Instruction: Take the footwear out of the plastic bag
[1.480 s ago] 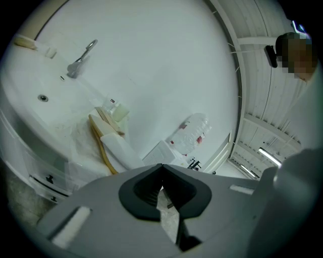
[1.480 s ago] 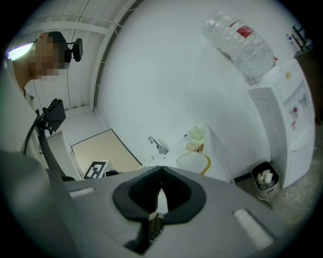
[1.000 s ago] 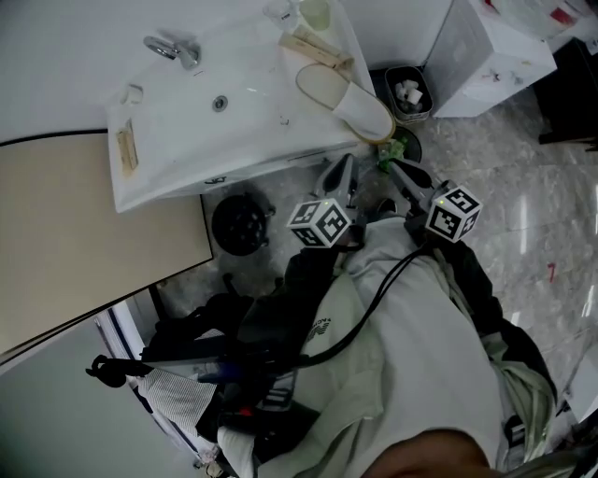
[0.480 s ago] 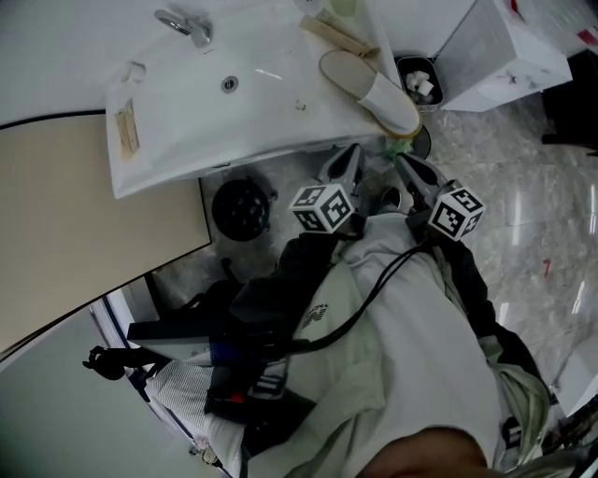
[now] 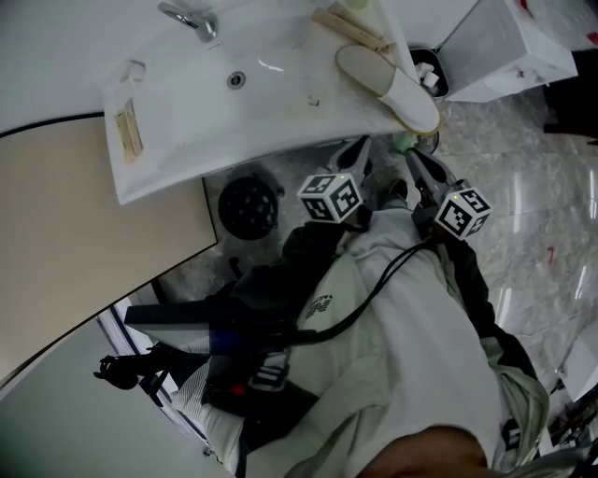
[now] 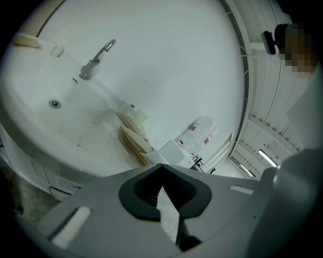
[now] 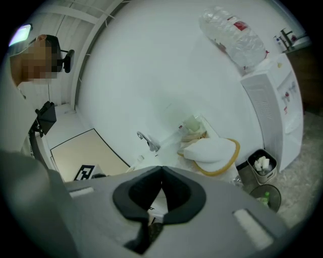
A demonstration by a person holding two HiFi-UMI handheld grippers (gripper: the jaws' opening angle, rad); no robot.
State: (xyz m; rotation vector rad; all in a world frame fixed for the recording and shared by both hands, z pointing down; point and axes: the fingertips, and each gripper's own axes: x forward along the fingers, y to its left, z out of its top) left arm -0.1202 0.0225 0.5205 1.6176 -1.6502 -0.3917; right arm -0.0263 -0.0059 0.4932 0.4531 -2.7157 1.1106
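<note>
A white slipper with a tan sole (image 5: 392, 84) lies on the right end of the white sink (image 5: 177, 103), its toe out over the rim; the right gripper view shows it as well (image 7: 209, 151). Behind it lie flat beige pieces in clear plastic wrap (image 5: 350, 28), seen too in the left gripper view (image 6: 132, 136). My left gripper (image 5: 360, 154) and right gripper (image 5: 418, 166) are held side by side just below the sink's front edge, close to the person's body. Both are shut with nothing between the jaws, and neither touches the slipper.
A faucet (image 5: 192, 19) stands at the sink's back. A small bin with white scraps (image 5: 430, 70) and a white cabinet (image 5: 523, 47) are at the right. A black round object (image 5: 248, 205) sits on the floor under the sink, and a beige panel (image 5: 84, 233) is at the left.
Both grippers have drifted slightly up and to the right, closer to the sink's front edge. The head view has shifted a little. The slipper has not moved on the sink.
</note>
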